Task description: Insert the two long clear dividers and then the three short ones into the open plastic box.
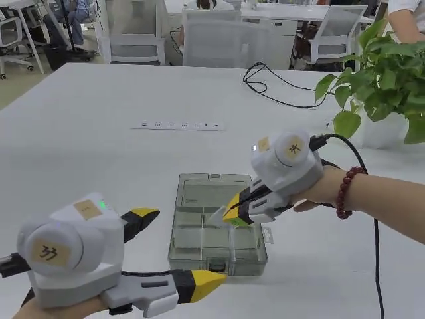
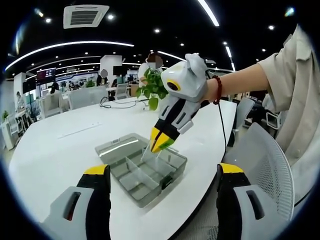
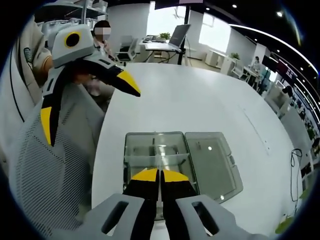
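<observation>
The open clear plastic box [image 1: 199, 249] lies on the white table, its lid [image 1: 209, 189] folded flat on the far side. Clear dividers split its base into cells. My right gripper [image 1: 230, 214] hovers just over the base, shut on a thin clear divider [image 1: 218, 215] that hangs from its tips into the box. In the right gripper view the shut tips [image 3: 160, 175] point down at the box [image 3: 135, 155] with the divider [image 3: 161, 159] edge-on. My left gripper [image 1: 179, 249] stands open beside the box, near the table's front edge, holding nothing; its own view shows the right gripper [image 2: 161, 141] above the box [image 2: 125, 175].
A potted plant [image 1: 388, 80] stands at the back right, with a black cable [image 1: 279, 83] looping beside it. A narrow printed strip [image 1: 174, 124] lies on the table beyond the box. Chairs and desks stand past the far edge. A wrist with a beaded bracelet [image 1: 344, 193] holds the right gripper.
</observation>
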